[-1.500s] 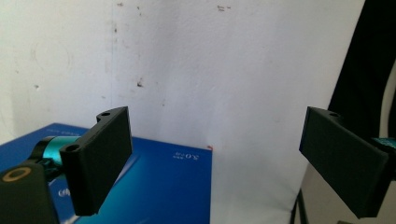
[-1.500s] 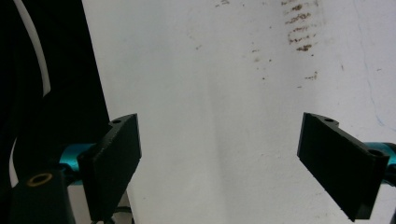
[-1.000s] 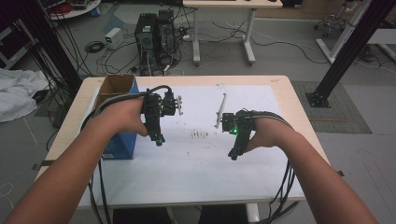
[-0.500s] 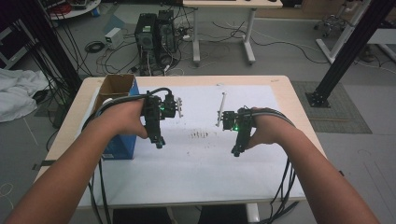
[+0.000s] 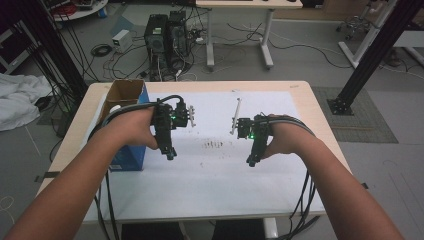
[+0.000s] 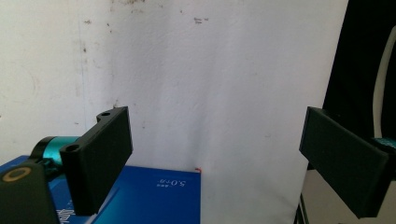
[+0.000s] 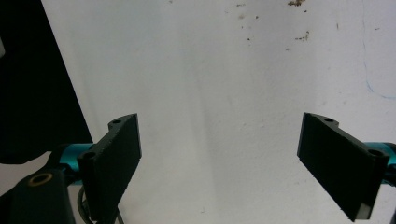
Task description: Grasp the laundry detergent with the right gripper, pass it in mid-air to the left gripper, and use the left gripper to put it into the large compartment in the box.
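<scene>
Both hands hover low over the white paper sheet (image 5: 210, 185) that covers the table. The left gripper (image 5: 170, 155) hangs with its jaws spread wide and nothing between them, just beside the blue cardboard box (image 5: 131, 155), whose long axis runs from the near edge toward the far edge of the table, open top facing up. The right gripper (image 5: 250, 162) is also spread and empty, well apart from the box. Between the two lies a scatter of small dark crumbs (image 5: 214, 145). A thin white rod (image 5: 236, 114) lies farther back, pointing away.
</scene>
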Demonstrator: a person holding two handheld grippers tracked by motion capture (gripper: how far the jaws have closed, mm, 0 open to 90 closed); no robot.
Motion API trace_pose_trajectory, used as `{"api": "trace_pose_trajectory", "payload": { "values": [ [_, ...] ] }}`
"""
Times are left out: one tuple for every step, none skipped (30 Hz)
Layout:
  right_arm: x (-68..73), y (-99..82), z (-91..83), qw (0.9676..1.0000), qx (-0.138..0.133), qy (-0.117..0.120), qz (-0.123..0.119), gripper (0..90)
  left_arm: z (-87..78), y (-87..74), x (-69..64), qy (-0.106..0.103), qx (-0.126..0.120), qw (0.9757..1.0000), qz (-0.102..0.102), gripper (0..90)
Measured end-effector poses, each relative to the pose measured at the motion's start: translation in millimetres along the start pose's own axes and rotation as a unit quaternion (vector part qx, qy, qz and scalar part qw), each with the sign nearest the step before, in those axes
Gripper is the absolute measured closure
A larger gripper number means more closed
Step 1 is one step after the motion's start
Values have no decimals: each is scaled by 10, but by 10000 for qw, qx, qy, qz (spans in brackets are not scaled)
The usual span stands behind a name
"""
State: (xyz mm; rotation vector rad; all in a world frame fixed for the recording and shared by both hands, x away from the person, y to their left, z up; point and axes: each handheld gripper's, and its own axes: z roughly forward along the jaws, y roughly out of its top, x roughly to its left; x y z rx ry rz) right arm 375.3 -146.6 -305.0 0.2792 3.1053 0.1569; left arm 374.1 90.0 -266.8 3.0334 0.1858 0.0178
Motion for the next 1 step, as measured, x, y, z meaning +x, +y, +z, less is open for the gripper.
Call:
{"api": "trace_pose_trajectory", "payload": {
  "values": [
    [0,0,0,10000,0,0,0,128,0,0,0,0,0,10000,0,95]
  ]
}}
